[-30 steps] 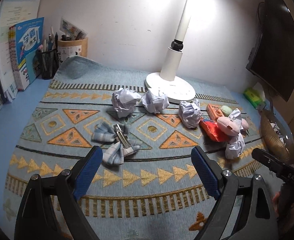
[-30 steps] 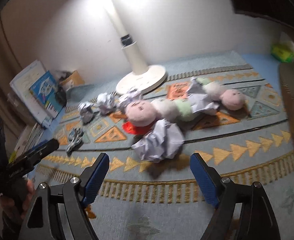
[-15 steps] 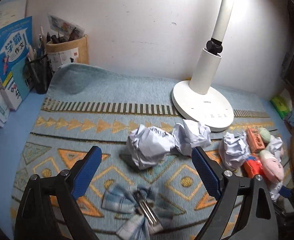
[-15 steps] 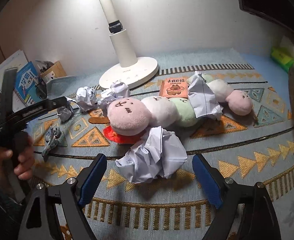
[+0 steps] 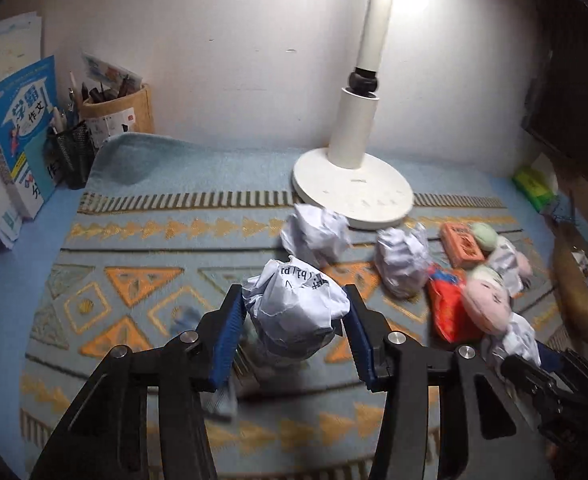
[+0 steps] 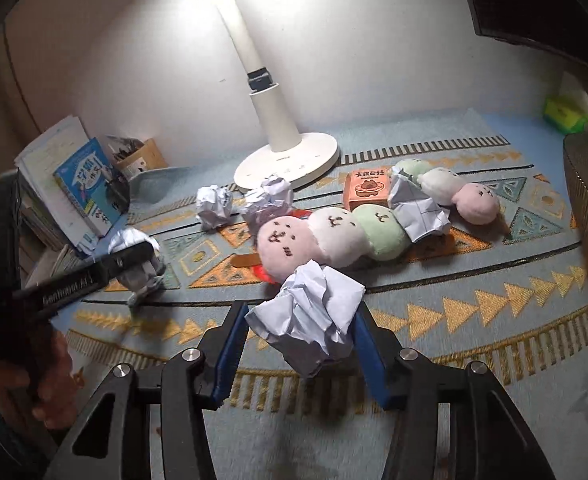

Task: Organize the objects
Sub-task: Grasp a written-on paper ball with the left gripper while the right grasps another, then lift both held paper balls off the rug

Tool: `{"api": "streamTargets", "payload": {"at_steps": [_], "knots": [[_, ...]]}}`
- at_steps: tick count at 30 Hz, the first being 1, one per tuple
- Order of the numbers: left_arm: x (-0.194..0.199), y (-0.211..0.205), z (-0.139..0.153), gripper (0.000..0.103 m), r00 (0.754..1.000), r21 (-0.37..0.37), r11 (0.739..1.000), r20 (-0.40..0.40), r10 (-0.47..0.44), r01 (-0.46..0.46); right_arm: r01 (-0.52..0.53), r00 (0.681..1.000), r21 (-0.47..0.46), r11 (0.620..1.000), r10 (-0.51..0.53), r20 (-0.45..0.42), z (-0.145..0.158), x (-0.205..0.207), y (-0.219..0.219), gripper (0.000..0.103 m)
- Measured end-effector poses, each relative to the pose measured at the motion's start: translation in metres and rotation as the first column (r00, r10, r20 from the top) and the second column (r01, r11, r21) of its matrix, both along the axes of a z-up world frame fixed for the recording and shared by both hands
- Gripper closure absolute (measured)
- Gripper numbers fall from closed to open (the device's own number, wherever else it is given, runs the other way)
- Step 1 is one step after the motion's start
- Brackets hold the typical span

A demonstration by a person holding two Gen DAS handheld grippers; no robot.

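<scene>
Both of your grippers have closed in since half a second ago: your left gripper [image 5: 292, 322], then wide apart around a crumpled white paper ball with printed text [image 5: 294, 312], now has its blue pads against that ball's two sides, jaws closing, the ball seeming raised off the patterned blue and orange woven mat [image 5: 142, 240]. Your right gripper [image 6: 298, 342] does the same to a crumpled plain white paper ball [image 6: 306, 316], which earlier lay on the mat before the spread jaws and now sits pinched between them, just in front of the pink, white and green plush dumpling skewer [image 6: 334, 236]. At the back left, a tan cylindrical pen holder [image 5: 122, 116] holds pens and folded paper, and a black mesh cup [image 5: 72, 154] beside it holds more pens. Two more paper balls [image 5: 318, 232] remain near the white round lamp base [image 5: 354, 188], as before.
</scene>
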State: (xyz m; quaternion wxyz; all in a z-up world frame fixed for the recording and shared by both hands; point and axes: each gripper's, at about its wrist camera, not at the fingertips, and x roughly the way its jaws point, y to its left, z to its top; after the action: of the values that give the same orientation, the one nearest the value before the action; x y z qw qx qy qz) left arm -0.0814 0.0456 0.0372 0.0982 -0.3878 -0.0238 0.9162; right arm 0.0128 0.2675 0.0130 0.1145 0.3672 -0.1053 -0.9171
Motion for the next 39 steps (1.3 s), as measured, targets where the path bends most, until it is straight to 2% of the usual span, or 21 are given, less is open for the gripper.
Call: {"api": "streamTargets", "payload": {"at_steps": [2,4,5,8,9,10,12,16,19,23,25,28,33,39], "knots": [[0.030,0.006,-0.008,0.057,0.998,0.062,0.997,0.047,-0.038,0.035,-0.024,1.000,0.033,0.999,0.024,-0.004,0.001,0.011,-0.007,0.052],[0.051,0.011,-0.028,0.057,0.986,0.144,0.988,0.149,-0.072,0.050,-0.039,0.999,0.073,0.997,0.040,-0.015,-0.004,0.019,-0.012,0.052],[0.059,0.016,-0.035,0.057,0.985,0.136,0.990,0.162,-0.059,0.037,-0.044,0.999,0.094,0.995,0.046,-0.021,-0.008,0.021,-0.013,0.052],[0.085,0.029,-0.042,0.057,0.997,0.046,0.998,0.068,-0.044,0.041,-0.055,0.998,0.105,0.993,0.051,0.041,-0.022,0.018,-0.011,0.045],[0.090,0.032,-0.041,0.056,0.998,0.024,0.999,0.047,-0.049,0.048,-0.054,0.997,0.098,0.994,0.047,0.064,-0.024,0.016,-0.009,0.032],[0.093,0.034,-0.039,0.055,0.998,0.016,0.998,0.038,-0.056,0.056,-0.051,0.996,0.098,0.994,0.044,0.072,-0.025,0.014,-0.008,0.026],[0.095,0.035,-0.039,0.052,0.998,0.020,0.998,0.021,-0.055,0.055,-0.057,0.997,0.091,0.994,0.053,0.054,-0.023,0.013,-0.007,0.026],[0.089,0.025,-0.050,0.053,0.998,0.095,0.995,0.062,-0.022,0.016,-0.063,0.996,0.066,0.996,0.059,0.070,-0.026,0.013,-0.005,0.025],[0.090,0.010,-0.050,0.053,0.999,0.165,0.986,0.043,0.018,-0.024,-0.053,0.992,0.075,0.996,0.043,0.123,-0.033,0.004,-0.007,0.021],[0.086,0.000,-0.054,0.053,0.997,0.229,0.973,0.069,0.026,-0.041,-0.058,0.995,0.075,0.995,0.052,0.082,-0.028,0.010,-0.008,0.020],[0.087,0.000,-0.054,0.053,0.998,0.229,0.973,0.065,0.024,-0.038,-0.058,0.996,0.084,0.995,0.052,0.075,-0.027,0.010,-0.010,0.017],[0.087,0.009,-0.055,0.053,0.997,0.214,0.977,0.075,-0.032,0.015,-0.075,0.994,0.074,0.994,0.068,0.090,-0.028,0.008,-0.010,0.017],[0.091,0.018,-0.053,0.053,0.998,0.141,0.990,0.049,-0.027,0.020,-0.073,0.992,0.052,0.996,0.067,0.103,-0.029,0.006,-0.007,0.017],[0.093,0.024,-0.052,0.053,0.998,0.094,0.995,0.039,-0.041,0.037,-0.077,0.994,0.058,0.995,0.073,0.078,-0.025,0.011,-0.008,0.017]]}}
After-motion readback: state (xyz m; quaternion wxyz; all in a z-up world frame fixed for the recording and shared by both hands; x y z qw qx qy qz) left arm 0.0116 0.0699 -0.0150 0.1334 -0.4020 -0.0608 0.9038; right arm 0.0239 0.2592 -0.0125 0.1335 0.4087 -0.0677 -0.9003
